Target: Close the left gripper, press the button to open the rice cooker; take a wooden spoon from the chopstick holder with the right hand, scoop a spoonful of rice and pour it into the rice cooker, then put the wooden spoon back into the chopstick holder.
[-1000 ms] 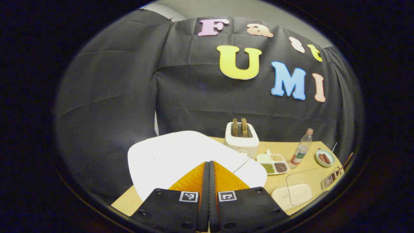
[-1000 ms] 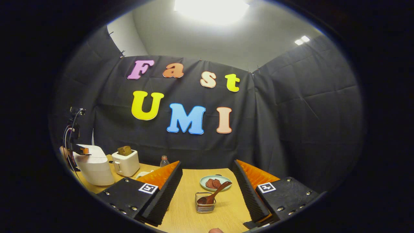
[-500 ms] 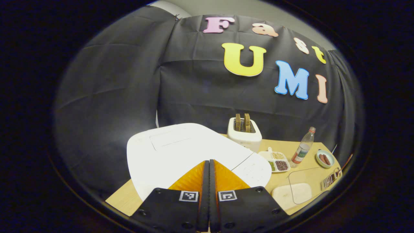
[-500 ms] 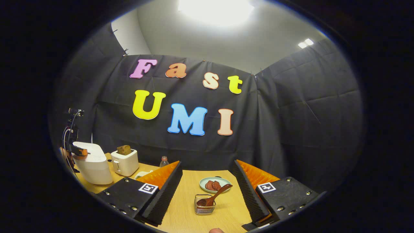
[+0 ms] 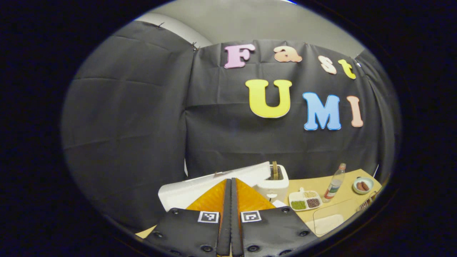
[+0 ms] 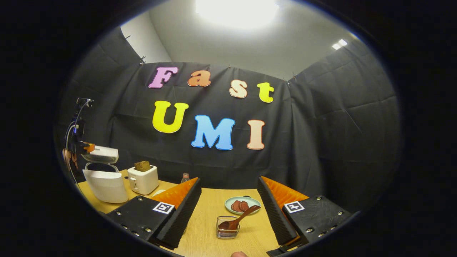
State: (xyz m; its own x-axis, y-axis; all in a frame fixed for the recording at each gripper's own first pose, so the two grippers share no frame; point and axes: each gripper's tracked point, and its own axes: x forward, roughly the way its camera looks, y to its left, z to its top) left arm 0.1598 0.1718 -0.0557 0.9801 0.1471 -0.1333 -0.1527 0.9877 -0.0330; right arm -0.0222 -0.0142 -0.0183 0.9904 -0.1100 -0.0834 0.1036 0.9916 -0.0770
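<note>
My left gripper [image 5: 231, 180] is shut with nothing between its fingers, just over the white rice cooker [image 5: 200, 187]. In the right gripper view the rice cooker [image 6: 104, 180] stands at far left with its lid [image 6: 100, 154] sprung partly up, and the left gripper [image 6: 81, 146] hovers by the lid's edge. My right gripper [image 6: 228, 178] is open above the table. Between its fingers, farther off, a wooden spoon [image 6: 240, 217] leans in the wire chopstick holder [image 6: 227, 230]. A clear box of rice [image 5: 326, 221] lies at the front right.
A white toaster [image 6: 143, 179] with toast stands right of the cooker. A divided dish of grains [image 5: 304, 200], a bottle [image 5: 334, 180] and a plate of sausage slices [image 6: 242, 204] sit on the wooden table [image 6: 207, 235]. Black cloth walls close in behind.
The rice cooker's lid has popped up from flat. My left gripper has lifted and tilted upward, still shut. The right gripper has hardly moved and stays open.
</note>
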